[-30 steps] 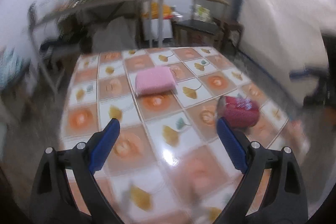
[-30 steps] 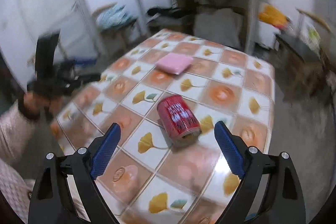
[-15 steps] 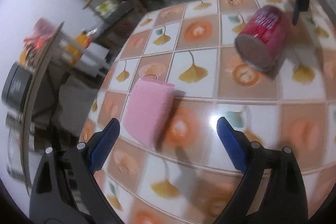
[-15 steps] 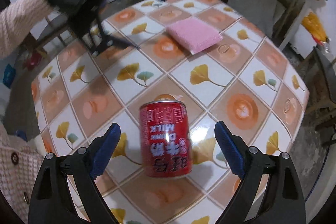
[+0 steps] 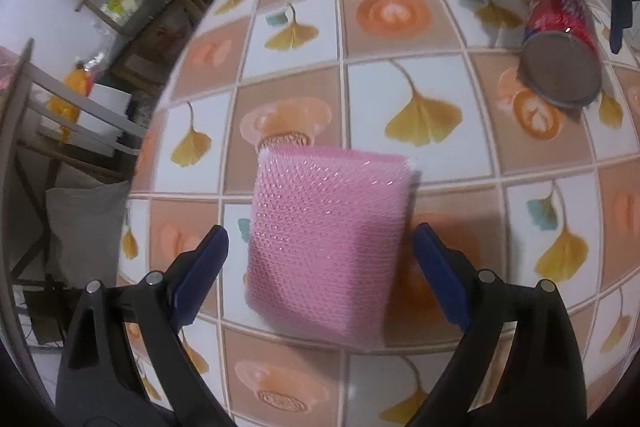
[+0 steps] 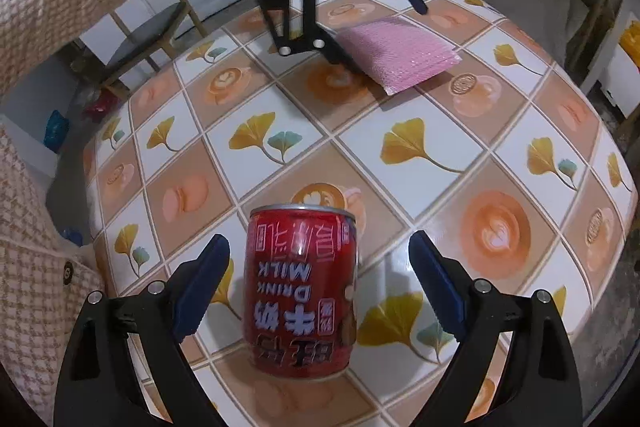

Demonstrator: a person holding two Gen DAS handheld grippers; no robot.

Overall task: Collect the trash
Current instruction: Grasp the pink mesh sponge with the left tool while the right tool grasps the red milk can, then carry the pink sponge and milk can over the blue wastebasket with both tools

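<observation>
Red can (image 6: 301, 291) lying sideways, "DRINK MILK" print inverted.

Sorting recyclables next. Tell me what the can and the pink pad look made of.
Can: looks like metal, with a glossy red printed wall, a silvery rim and a dull flat end. Pad: seemingly a soft sponge or scourer in pink mesh; glinting dots suggest shiny plastic fibre, though that is uncertain.

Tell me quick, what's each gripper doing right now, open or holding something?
Left gripper: open, tongs either side of the pink sponge, not gripping.
Right gripper: open, tongs flanking the red can, not gripping.
</observation>
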